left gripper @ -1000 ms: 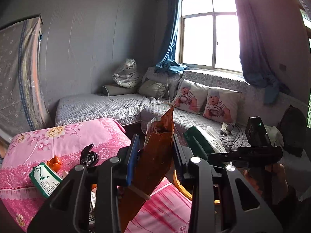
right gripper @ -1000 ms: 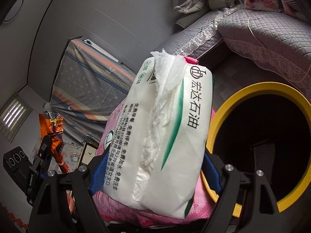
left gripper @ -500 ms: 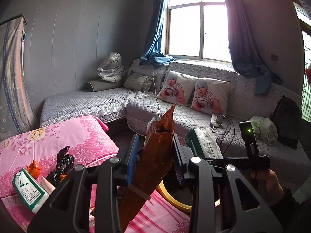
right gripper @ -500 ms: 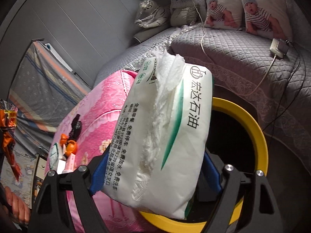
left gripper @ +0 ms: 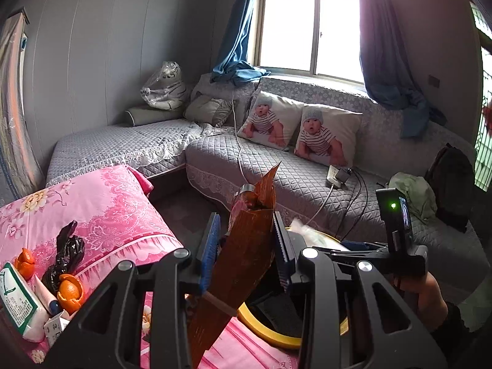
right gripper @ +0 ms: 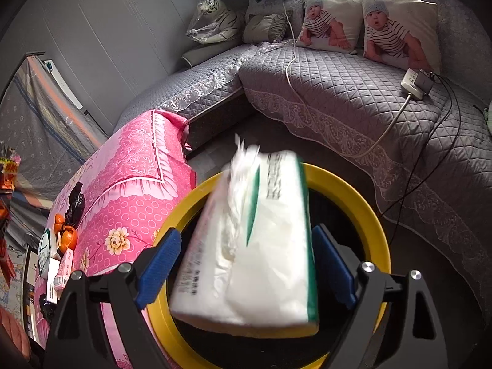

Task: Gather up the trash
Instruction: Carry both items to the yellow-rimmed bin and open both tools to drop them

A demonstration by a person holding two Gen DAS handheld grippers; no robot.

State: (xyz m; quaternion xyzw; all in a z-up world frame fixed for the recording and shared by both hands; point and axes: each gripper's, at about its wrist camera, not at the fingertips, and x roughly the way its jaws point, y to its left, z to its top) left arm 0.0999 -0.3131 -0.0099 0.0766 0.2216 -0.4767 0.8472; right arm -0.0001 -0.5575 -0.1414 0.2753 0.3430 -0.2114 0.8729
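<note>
Meanwhile, the right claw (right gripper: 246, 264) is gaping, its tissue pack (right gripper: 252, 246) blurring above the yellow-rimmed bin (right gripper: 366, 203); the left claw (left gripper: 247, 252) is clenching an orange wrapper (left gripper: 243, 264).

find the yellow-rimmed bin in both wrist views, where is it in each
Left wrist: the yellow-rimmed bin is at bottom centre, mostly hidden behind the left gripper and its orange wrapper.
Right wrist: the bin's rim rings the lower centre, under the blurred tissue pack between the open fingers.
Shared landmark: the two baby-print pillows on the grey sofa.
</note>
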